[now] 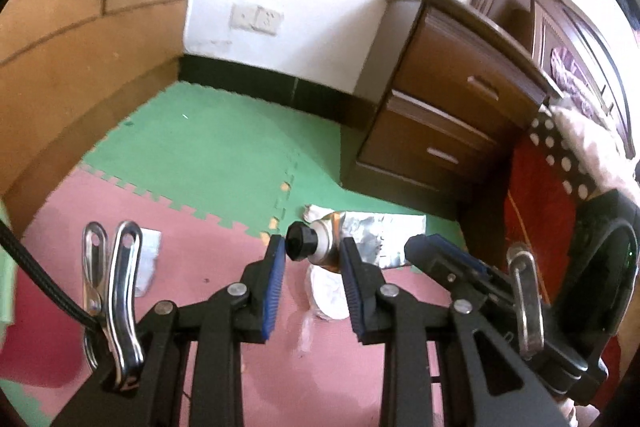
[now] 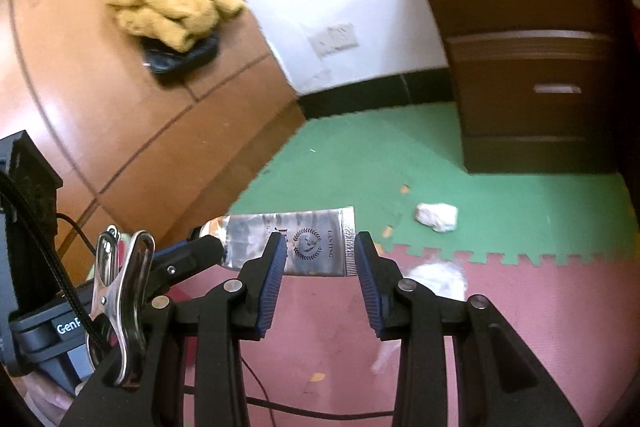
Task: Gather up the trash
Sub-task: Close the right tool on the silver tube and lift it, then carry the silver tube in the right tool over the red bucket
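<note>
Crinkled silver foil tube (image 2: 304, 243) — left claw (image 1: 312, 251) pinching capped neck, right claw (image 2: 320, 247) clamping flat tail.

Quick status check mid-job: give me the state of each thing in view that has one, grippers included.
Silver tube: off the floor, held level at both ends, black cap on.
Left gripper: shut on the tube's cap end.
Right gripper: shut on the tube's flat crimped end.
Crumpled white paper: lying loose on the green mat.
Second white wad: lying on the pink mat.
Nightstand drawers: both closed.
</note>
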### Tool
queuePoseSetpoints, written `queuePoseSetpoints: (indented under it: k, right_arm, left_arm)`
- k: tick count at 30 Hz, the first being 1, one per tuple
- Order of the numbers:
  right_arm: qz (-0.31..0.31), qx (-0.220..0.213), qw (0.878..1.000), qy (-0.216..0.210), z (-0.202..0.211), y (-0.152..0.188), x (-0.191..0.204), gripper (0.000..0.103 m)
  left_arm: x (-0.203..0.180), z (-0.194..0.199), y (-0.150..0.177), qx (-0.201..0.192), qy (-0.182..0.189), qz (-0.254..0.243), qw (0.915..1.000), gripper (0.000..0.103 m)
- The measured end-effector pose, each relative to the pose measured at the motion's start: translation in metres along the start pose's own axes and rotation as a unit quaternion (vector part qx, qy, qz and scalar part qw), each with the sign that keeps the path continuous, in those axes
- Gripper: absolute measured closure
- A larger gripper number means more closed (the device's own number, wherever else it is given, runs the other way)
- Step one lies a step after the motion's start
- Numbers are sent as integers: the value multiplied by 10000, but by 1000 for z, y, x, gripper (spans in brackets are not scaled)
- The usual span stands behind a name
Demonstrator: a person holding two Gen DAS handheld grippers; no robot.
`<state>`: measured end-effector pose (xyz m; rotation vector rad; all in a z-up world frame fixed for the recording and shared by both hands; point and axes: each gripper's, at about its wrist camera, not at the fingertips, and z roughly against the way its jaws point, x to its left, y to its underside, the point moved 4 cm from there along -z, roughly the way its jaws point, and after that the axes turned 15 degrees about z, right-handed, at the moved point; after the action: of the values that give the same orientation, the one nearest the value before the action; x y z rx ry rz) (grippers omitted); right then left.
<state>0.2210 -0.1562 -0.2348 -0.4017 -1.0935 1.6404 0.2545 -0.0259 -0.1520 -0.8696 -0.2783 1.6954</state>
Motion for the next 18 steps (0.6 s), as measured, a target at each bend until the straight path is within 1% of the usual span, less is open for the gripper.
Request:
queuePoseSetpoints:
  k: [6,9,13,15,18]
  right_arm:
    - [324,-271,9988,-251,26,-21,47,66]
    - [457,-341,9977,-367,35,-26,69,66]
    - [705,-416,9950,-577,42,-35,106,67]
    - [829,-458,9934,-648,42,-39,122,71]
    - [1039,-502,9896,-862,41,-44,152,71]
  left_arm:
    - [12,58,-7,-400,-151,45,9991,74]
    - [22,85,-8,-574,-259,121,9979,74]
    - [42,122,-7,-798,-457,267,9954,74]
    - [55,141,-6,-928,-559,349,9935,74]
    - [75,163,-6,-1082,-814,451,9898,74]
